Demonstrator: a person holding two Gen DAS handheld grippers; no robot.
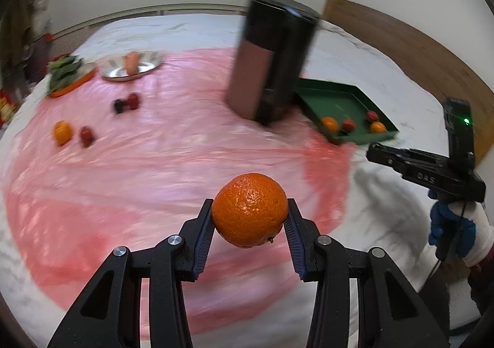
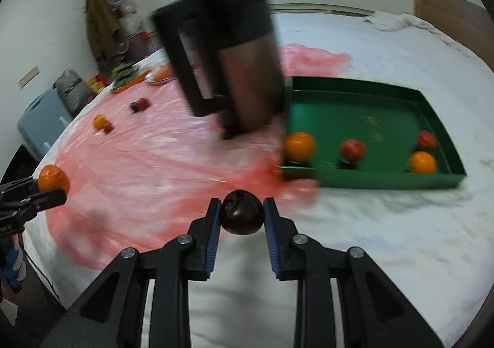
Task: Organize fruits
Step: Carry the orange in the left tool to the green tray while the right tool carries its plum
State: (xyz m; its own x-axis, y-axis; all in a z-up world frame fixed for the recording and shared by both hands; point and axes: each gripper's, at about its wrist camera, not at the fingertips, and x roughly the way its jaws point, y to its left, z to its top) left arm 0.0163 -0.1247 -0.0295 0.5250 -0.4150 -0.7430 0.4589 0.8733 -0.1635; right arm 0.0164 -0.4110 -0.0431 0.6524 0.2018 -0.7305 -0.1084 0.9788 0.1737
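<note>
My left gripper (image 1: 249,214) is shut on an orange (image 1: 249,209), held above the pink plastic sheet (image 1: 154,162). My right gripper (image 2: 242,215) is shut on a dark plum (image 2: 243,212), over the white bedding just short of the green tray (image 2: 379,181). In the tray lie two oranges (image 2: 299,146) (image 2: 422,162) and two red fruits (image 2: 353,148) (image 2: 426,139). Out on the sheet remain an orange (image 1: 62,132), a red fruit (image 1: 86,136) and a dark and a red fruit together (image 1: 126,102). The left gripper (image 2: 51,186) with its orange shows at the right wrist view's left edge.
A tall black cylinder (image 1: 271,60) stands on the sheet beside the tray. Far back are a metal plate with a carrot (image 1: 132,65) and an orange dish of leafy greens (image 1: 66,74). A gloved hand (image 1: 460,230) holds the right gripper at the right edge.
</note>
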